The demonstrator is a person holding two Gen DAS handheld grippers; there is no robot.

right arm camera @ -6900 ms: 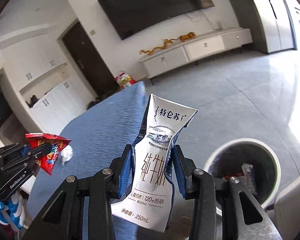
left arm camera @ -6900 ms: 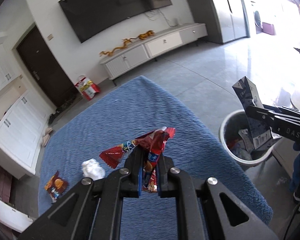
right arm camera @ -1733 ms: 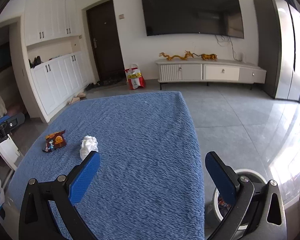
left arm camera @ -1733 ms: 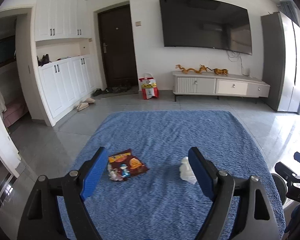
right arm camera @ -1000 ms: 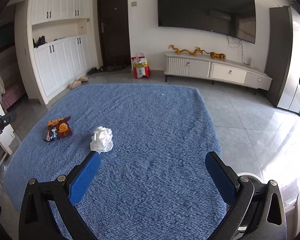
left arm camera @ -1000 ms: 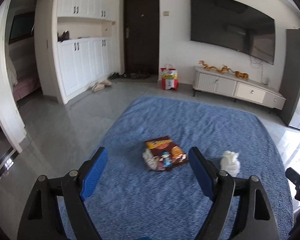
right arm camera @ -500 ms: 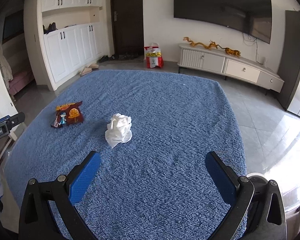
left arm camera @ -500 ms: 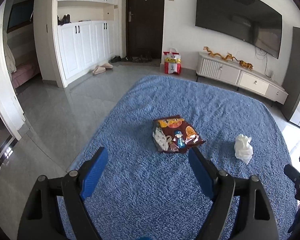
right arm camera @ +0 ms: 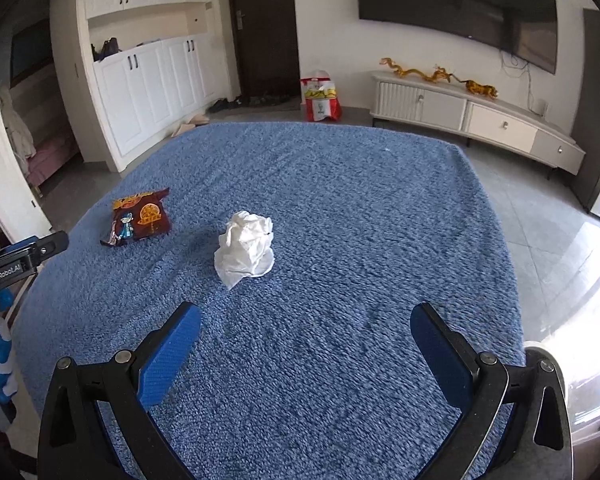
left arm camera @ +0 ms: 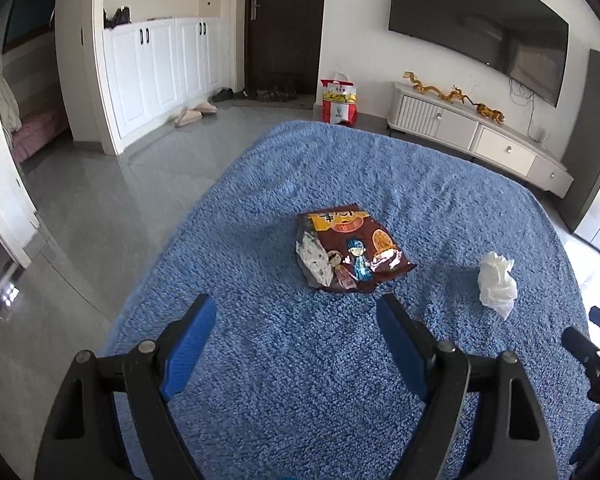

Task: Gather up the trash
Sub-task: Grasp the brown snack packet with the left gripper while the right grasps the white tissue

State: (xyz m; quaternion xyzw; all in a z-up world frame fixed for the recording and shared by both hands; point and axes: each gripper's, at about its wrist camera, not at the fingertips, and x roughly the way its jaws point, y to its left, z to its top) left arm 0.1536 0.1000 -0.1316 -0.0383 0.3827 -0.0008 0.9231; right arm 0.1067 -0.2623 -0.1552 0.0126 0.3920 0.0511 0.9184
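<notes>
Left gripper [left arm camera: 296, 324] and right gripper [right arm camera: 306, 332], both spread wide and empty; snack wrapper [left arm camera: 350, 250] centre frame, crumpled tissue [right arm camera: 246, 248] centre-left; trash bin [right arm camera: 548, 360] cut off lower right.

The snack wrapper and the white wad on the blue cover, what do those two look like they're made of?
Snack wrapper: looks like thin glossy plastic film, maybe foil-lined; it shows bright glare spots, printed graphics and sharp crinkles. White wad: probably tissue or paper napkin, matte, with soft crumpled folds and no shine. Blue cover: looks like a nubby, looped fabric, fuzzy and matte.
</notes>
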